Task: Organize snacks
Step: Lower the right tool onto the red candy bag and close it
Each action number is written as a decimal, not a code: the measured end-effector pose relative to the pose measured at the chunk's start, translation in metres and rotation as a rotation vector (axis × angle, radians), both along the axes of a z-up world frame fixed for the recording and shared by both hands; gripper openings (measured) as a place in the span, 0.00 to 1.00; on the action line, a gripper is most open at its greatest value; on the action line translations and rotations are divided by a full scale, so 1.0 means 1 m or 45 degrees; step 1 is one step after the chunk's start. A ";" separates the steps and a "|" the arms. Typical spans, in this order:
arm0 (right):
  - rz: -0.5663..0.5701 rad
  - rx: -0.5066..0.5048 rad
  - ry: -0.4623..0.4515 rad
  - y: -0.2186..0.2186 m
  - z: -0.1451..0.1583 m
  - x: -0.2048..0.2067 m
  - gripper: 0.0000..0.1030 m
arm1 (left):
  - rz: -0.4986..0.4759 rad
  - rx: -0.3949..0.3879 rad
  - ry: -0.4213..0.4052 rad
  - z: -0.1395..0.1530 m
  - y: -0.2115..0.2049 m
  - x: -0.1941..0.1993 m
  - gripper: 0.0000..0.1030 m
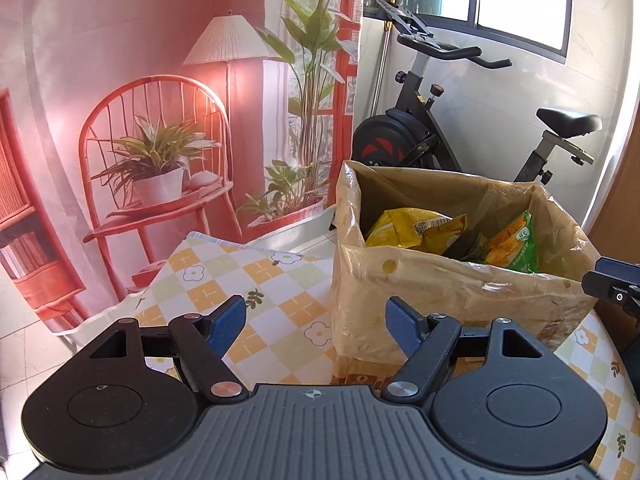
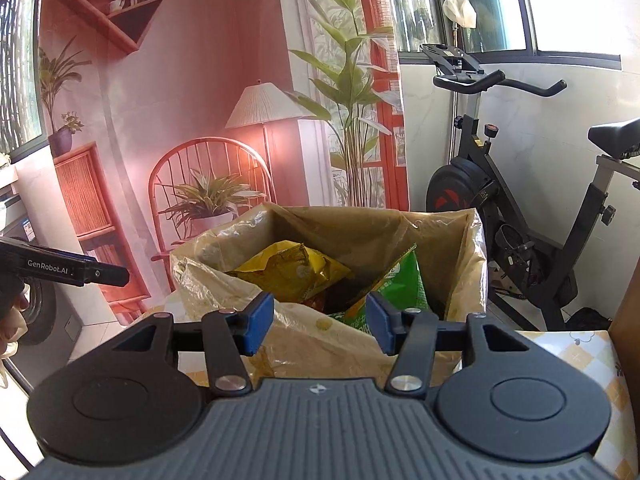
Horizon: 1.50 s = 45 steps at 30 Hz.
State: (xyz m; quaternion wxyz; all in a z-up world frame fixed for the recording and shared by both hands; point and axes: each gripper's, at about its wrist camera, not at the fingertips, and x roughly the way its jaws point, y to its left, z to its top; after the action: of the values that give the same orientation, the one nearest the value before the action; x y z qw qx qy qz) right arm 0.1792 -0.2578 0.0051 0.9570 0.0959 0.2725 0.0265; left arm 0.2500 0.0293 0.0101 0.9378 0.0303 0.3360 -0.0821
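Snacks sit inside the bag-lined box [image 1: 452, 280] ahead of you: a yellow packet [image 1: 416, 230] lies toward its left side and a green packet [image 1: 514, 244] leans toward its right, both below the crinkled plastic rim. The box stands on a table covered with a checked floral cloth [image 1: 248, 280].

Your left gripper [image 1: 316, 324] hovers over the cloth just beside the box's near left corner. Its blue pads [image 1: 226, 322] stand wide apart with nothing between them.

Your right gripper [image 2: 318, 322] faces the box's open top head-on. Its blue pads [image 2: 260, 322] are parted to a middling gap and carry nothing; the yellow packet [image 2: 288, 270] and green packet [image 2: 400, 284] show beyond them, inside the liner [image 2: 304, 340].

From the right wrist view you can see the tip of your left gripper at the left edge, clear of the box. From the left wrist view the right one pokes in at the right edge, near the box's far right corner.

Behind the table hangs a printed backdrop [image 1: 140, 80] of a red chair and plants, and an exercise bike [image 1: 424, 132] stands by the window.
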 end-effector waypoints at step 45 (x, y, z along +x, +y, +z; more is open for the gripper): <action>0.108 -0.217 0.738 0.033 -0.166 -0.103 0.39 | -0.090 0.001 0.282 -0.124 0.001 -0.065 0.76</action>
State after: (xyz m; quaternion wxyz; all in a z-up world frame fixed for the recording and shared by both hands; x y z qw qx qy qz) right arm 0.0759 -0.2247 -0.1610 0.8419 0.0072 0.5393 0.0148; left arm 0.1854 0.0305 -0.1141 0.8914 0.0332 0.4364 -0.1178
